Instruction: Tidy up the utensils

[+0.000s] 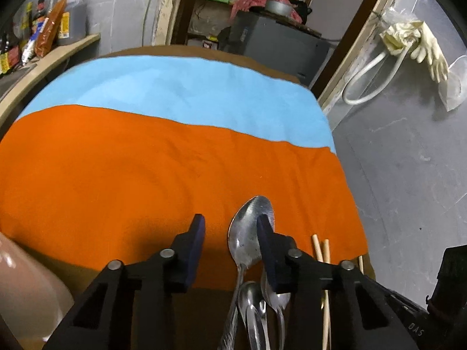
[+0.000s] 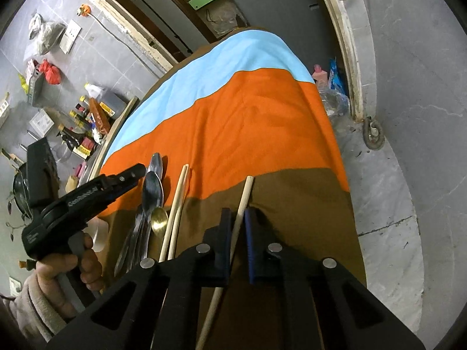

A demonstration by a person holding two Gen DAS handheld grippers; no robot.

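The right gripper [image 2: 236, 227] was closed around a single wooden chopstick [image 2: 244, 197] that lay on the brown table [image 2: 306, 204], just beside the edge of the orange cloth [image 2: 248, 134]. The left gripper [image 1: 230, 230] had its jaws apart, with the bowl of a large steel spoon [image 1: 248, 233] between them; the right finger [image 1: 267, 250] was over the bowl, but I could not tell if it pressed it. More spoons [image 2: 151, 195] and two chopsticks [image 2: 178, 201] lay together near the table's edge.
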